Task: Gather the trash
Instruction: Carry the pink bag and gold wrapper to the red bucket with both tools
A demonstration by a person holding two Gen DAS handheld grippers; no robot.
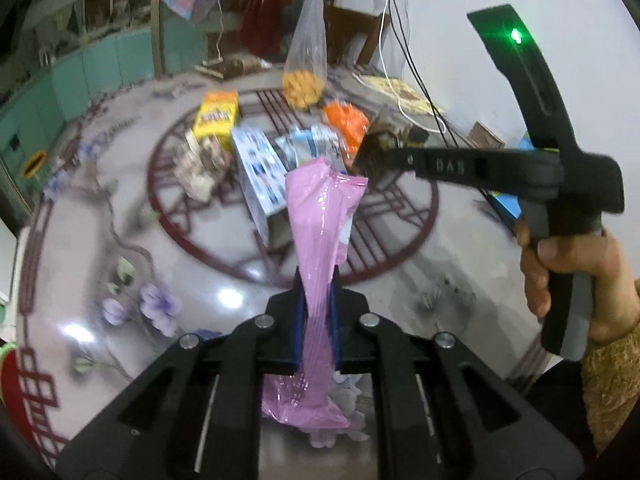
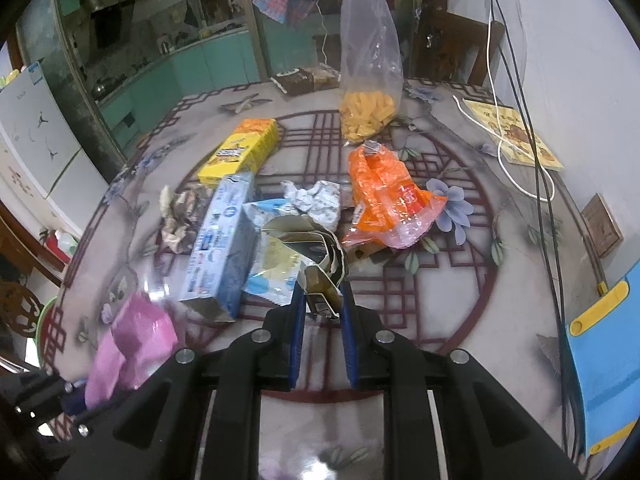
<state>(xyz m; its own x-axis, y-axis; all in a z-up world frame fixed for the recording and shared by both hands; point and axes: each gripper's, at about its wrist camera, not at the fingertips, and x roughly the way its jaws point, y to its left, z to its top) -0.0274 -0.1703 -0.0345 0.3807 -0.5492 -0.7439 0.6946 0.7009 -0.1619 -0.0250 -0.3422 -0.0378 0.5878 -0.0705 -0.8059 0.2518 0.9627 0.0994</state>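
Pink bag hangs pinched between the left gripper fingers, lifted clear of the desk, near left of the pile; likely the collecting sack, held up so trash can go in. Right gripper fingers are closed on a torn dark carton at the near edge of the pile. Left on the desk: blue box, yellow box, orange wrapper, crumpled foil, brown wad, clear bag of snacks far back. Open room: near centre and near right are bare, so the carton can swing left to the bag. Cables hang at right; keep away from them.
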